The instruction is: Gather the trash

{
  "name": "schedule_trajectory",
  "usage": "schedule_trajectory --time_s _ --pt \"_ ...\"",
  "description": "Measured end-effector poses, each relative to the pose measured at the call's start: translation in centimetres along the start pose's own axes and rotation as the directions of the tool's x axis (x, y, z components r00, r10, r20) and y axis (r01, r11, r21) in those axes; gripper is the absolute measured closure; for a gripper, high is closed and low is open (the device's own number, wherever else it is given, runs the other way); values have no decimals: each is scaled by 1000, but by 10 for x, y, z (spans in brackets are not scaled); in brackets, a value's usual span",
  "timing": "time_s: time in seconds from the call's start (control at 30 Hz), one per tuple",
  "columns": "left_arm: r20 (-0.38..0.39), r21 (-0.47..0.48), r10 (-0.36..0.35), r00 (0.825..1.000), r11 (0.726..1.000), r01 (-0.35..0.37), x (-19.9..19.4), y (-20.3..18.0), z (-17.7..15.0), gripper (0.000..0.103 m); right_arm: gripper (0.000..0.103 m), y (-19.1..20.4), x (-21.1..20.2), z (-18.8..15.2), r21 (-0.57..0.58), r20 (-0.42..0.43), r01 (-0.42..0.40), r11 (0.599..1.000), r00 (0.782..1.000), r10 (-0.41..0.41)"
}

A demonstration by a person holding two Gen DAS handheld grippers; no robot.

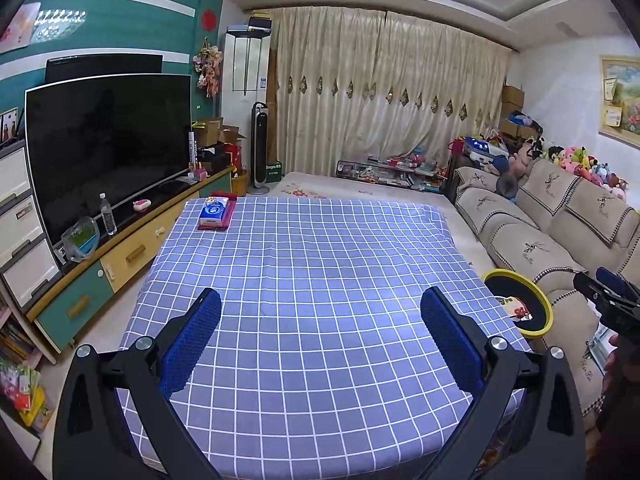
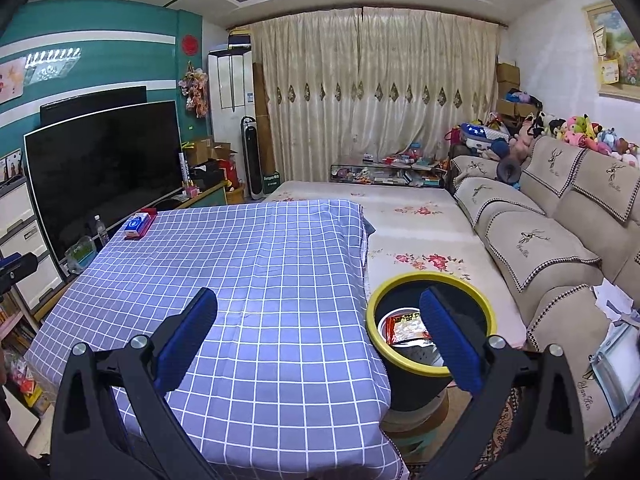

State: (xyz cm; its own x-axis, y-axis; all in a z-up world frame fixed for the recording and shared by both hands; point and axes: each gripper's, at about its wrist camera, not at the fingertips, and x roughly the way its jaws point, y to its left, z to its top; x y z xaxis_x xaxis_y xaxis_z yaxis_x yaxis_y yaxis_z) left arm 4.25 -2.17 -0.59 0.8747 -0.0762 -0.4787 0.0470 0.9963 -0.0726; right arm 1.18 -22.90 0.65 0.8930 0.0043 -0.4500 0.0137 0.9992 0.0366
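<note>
A black trash bin with a yellow rim (image 2: 432, 280) stands on the floor right of the table; it also shows in the left wrist view (image 1: 520, 276). Red and silver wrappers (image 2: 404, 326) lie inside it, also seen from the left (image 1: 516, 306). My left gripper (image 1: 320, 312) is open and empty above the table with the blue checked cloth (image 1: 312, 248). My right gripper (image 2: 318, 312) is open and empty, over the table's right edge (image 2: 360, 272), its right finger (image 2: 452, 336) in front of the bin. The right gripper shows at the left view's right edge (image 1: 608, 300).
A tissue pack on a red box (image 1: 216, 212) lies at the table's far left corner. A TV (image 1: 108, 148) on a cabinet with a water bottle (image 1: 107, 214) is on the left. A beige sofa (image 2: 560, 240) with plush toys is on the right. Curtains hang at the back.
</note>
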Motion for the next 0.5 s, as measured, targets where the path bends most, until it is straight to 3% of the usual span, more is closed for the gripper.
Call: schedule_trajectory --time_s 0.5 --pt "-17 -3 -3 1000 1000 3 10 -1 -1 5 7 2 5 -1 2 -7 -10 1000 1000 10"
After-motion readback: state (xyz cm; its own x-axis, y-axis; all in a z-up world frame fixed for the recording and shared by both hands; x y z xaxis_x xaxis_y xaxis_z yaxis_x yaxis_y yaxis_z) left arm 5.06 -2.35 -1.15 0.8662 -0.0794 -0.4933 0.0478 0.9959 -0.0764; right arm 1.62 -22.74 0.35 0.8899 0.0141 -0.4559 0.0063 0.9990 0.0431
